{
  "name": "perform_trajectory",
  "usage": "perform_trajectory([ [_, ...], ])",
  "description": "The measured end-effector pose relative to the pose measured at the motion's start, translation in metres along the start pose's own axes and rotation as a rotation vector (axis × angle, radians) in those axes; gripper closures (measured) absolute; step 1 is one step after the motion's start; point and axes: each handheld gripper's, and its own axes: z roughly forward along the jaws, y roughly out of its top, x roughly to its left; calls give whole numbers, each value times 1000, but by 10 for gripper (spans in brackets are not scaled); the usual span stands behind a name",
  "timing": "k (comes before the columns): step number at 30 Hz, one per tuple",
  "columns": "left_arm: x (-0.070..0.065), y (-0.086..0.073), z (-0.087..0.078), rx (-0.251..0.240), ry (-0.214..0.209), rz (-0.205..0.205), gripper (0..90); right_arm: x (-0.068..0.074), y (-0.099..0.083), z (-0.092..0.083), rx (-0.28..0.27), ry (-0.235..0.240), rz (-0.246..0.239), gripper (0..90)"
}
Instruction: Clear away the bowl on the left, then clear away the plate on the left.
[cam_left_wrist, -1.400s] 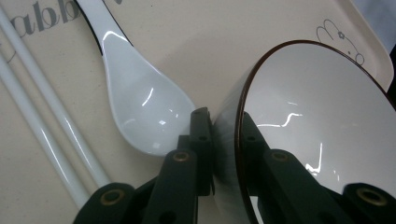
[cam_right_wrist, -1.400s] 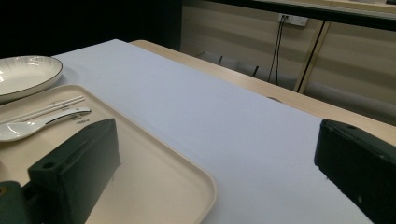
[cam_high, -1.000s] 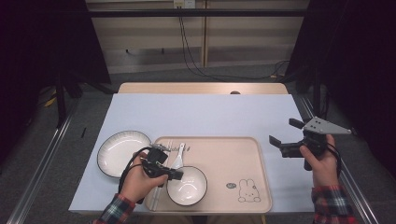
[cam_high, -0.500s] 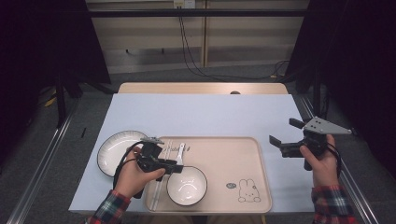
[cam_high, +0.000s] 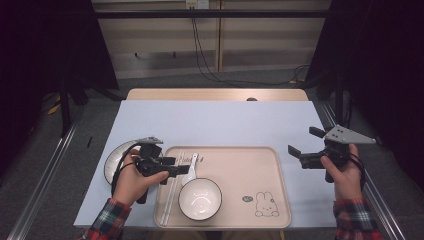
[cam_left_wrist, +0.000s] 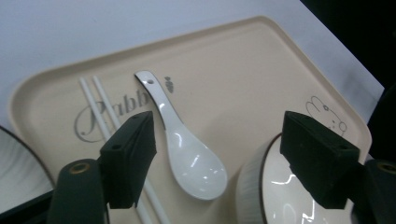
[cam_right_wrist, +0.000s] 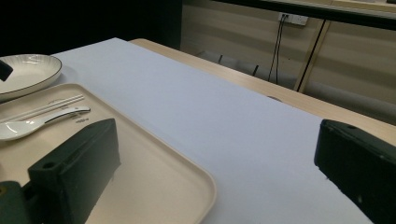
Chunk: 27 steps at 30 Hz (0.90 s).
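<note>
A beige tray (cam_high: 250, 165) holds a white bowl (cam_high: 200, 198), a white spoon (cam_high: 191, 169) and white chopsticks (cam_high: 170, 197). My left gripper (cam_high: 176, 165) hovers over the tray's left end, just left of the spoon and up-left of the bowl. Its jaws have just been opening and grip nothing. In the left gripper view the spoon (cam_left_wrist: 187, 154) lies on the tray (cam_left_wrist: 233, 70) under the gap, with the chopsticks (cam_left_wrist: 100, 107) left and the bowl (cam_left_wrist: 275, 196) lower right. My right gripper (cam_high: 304, 141) is held open above the mat, right of the tray.
A white plate (cam_high: 115, 160) with a dark rim sits on the pale blue mat (cam_high: 215, 125) left of the tray, partly behind my left hand. In the right gripper view the plate (cam_right_wrist: 23, 70) and the tray (cam_right_wrist: 163, 158) lie to the left; bare mat (cam_right_wrist: 233, 126) stretches ahead.
My left gripper has let go of the bowl's rim, opened its jaws and drawn back up and left. The bowl stays on the tray. The right gripper has kept still.
</note>
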Motion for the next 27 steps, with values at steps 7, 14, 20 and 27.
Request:
perform_trajectory([
  [7, 12, -1, -7, -19, 35, -18, 186, 0, 0, 0, 2, -5, 0, 0],
  [14, 28, -3, -16, -33, 79, -48, 186, 0, 0, 1, 3, -6, -1, 0],
  [20, 40, -6, -23, -47, 114, -73, 186, 0, 0, 0, 0, -5, 2, 0],
  [27, 53, -9, -31, -59, 155, -95, 185, 0, 0, 0, 3, -5, -1, 0],
])
